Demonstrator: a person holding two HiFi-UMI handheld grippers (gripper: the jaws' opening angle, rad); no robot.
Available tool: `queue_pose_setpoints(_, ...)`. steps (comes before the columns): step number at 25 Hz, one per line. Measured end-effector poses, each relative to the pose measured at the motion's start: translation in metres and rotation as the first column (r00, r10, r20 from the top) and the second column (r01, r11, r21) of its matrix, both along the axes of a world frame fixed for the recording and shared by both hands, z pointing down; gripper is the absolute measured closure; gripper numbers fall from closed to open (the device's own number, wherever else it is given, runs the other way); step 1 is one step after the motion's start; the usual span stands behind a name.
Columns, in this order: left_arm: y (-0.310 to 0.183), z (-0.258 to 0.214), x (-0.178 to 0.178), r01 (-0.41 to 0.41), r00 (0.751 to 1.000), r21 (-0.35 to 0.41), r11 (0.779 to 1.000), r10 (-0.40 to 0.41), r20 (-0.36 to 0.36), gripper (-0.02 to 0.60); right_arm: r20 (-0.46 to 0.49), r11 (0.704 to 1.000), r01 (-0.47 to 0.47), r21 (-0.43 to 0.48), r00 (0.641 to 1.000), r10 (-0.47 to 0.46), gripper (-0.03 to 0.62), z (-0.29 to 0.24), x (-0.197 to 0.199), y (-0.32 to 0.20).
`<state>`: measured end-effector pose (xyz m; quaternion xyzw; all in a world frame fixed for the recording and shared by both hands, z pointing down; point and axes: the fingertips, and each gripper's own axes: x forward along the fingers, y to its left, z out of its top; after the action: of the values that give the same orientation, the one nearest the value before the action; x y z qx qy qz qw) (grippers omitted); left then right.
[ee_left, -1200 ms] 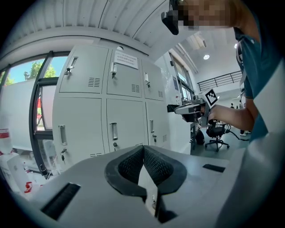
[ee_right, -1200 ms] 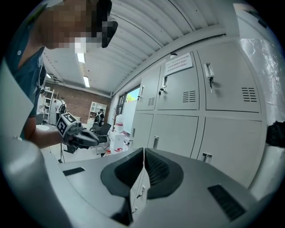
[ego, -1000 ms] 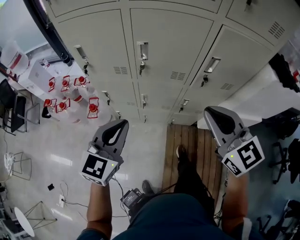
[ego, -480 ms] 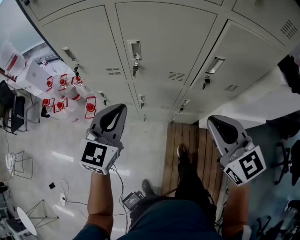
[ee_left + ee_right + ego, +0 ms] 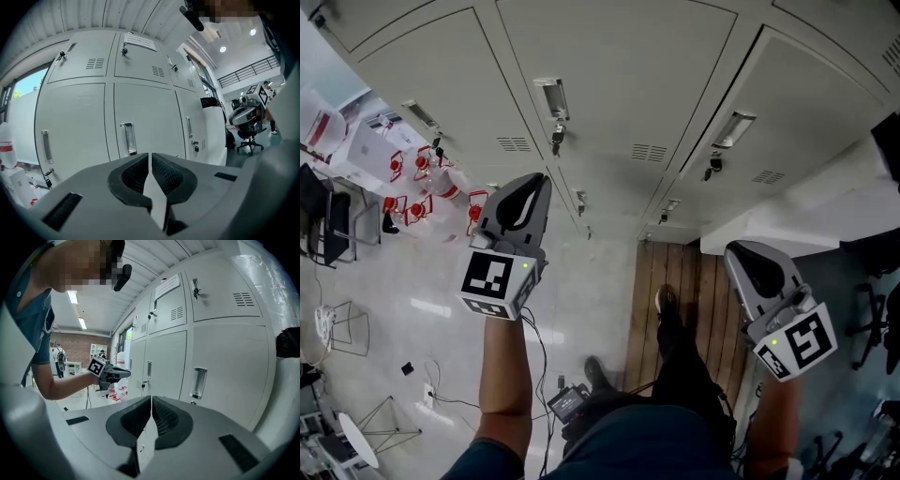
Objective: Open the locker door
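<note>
Toward 12 o'clock in head view, left gripper (image 5: 534, 187) has advanced on locker door (image 5: 614, 84), handle (image 5: 551, 97) near; jaws together, empty. Right gripper (image 5: 748, 259) has sunk toward 4 o'clock, jaws together, empty. Door not yet opened.

Lockers (image 5: 619, 94) ahead. Bottles (image 5: 417, 173) at left on floor (image 5: 412, 309), near lockers. Boards (image 5: 694, 281) at right, against lockers' foot. Left gripper (image 5: 540, 181) over floor, right gripper (image 5: 735, 253) over boards' right edge.
</note>
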<state>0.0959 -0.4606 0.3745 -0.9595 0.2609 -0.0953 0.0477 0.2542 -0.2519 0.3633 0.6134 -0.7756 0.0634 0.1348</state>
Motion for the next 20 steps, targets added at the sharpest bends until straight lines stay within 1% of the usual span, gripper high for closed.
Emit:
queue_pose_setpoints(7,-0.031,0.007,0.026,0.034,0.999,0.007,0.999,-0.034,-0.011,0.554,0.018,1.000,-0.016,-0.027,1.000,0.016,0.557,0.020,0.020,-0.002)
queue_pose_setpoints(10,-0.044,0.010,0.036,0.055,0.998,0.013,0.998,-0.055,-0.014,0.502,0.027,0.999,-0.022,-0.034,0.999,0.023,0.557,0.029,0.028,-0.003)
queue_pose_setpoints(14,-0.062,0.011,0.045,0.111,0.994,0.032,0.993,-0.110,-0.017,0.478,0.039,0.999,-0.025,-0.042,0.999,0.026,0.557,0.037,0.032,-0.006)
queue_pose_setpoints(18,-0.081,0.011,0.049,0.171,0.985,0.070,0.983,-0.170,-0.021,0.447,0.052,0.999,-0.026,-0.046,0.998,0.028,0.557,0.046,0.036,-0.008)
queue_pose_setpoints(20,-0.088,0.013,0.054,0.193,0.981,0.087,0.977,-0.192,-0.012,0.445,0.060,0.998,-0.029,-0.048,0.998,0.032,0.557,0.050,0.039,-0.008)
